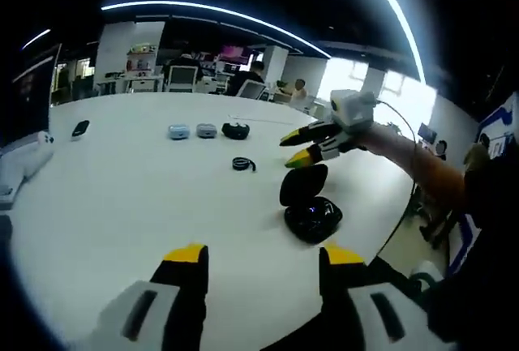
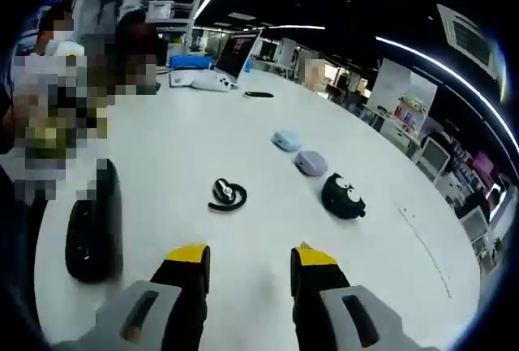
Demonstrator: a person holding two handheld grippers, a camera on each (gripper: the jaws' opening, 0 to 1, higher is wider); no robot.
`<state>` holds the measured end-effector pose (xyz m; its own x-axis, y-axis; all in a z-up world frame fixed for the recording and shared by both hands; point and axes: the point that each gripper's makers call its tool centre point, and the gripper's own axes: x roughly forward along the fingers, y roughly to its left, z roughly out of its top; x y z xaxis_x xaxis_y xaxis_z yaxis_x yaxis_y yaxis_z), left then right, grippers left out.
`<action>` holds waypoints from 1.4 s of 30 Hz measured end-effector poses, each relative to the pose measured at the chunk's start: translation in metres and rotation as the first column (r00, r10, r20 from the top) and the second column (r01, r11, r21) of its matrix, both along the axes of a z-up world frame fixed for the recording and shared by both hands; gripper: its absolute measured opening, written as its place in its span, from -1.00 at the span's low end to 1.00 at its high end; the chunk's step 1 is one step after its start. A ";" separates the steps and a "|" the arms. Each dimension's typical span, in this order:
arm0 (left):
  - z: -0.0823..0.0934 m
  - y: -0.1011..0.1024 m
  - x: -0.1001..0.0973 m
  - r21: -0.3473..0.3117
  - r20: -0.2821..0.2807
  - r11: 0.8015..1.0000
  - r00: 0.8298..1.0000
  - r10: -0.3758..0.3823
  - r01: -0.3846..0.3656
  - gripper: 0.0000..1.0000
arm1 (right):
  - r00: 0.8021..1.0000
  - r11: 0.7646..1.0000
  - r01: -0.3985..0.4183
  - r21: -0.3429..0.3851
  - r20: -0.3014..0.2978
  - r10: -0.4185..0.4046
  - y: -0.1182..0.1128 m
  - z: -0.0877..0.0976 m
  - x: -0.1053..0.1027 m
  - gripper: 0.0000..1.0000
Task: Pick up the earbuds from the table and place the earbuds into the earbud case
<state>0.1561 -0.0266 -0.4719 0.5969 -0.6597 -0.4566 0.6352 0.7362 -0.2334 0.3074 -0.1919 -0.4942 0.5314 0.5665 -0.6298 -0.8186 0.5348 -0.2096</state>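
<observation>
White bench (image 1: 122, 181) carries everything. In the left gripper view, the left tongs (image 1: 259, 255) stand released low over it, yellow-tipped jaws wide apart with nothing between them. Ahead and to the right of them sits the black earbud case (image 1: 310, 205), lid up, near the bench edge. Just above the case, the right tongs (image 1: 293, 147) come in from the right, tips slightly apart and empty, hovering clear of the case. Beyond, a black earbud (image 1: 243, 164) lies alone on the bench, well apart from the case. Farther back stand a blue case (image 1: 178, 131), a grey case (image 1: 206, 130) just beside it, and a black pouch (image 1: 235, 130) next in the row. A phone (image 1: 80, 129) lies far left.

In the right gripper view, the right tongs (image 2: 247, 255) are released, jaws apart, holding nothing. The earbud (image 2: 227, 195) lies ahead of them, slightly left of the gap, not touched. The earbud case (image 2: 93, 221) sits at the left. To the right run the black pouch (image 2: 342, 195), the grey case (image 2: 310, 162) and the blue case (image 2: 285, 141) in a line going away. A laptop (image 2: 239, 51) stands at the far end.
</observation>
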 end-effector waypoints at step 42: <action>-0.011 0.033 -0.008 -0.035 -0.029 0.999 0.999 0.038 -0.039 0.11 | 0.999 0.998 -0.047 -0.044 -0.009 0.046 0.075 -0.007 0.044 -0.26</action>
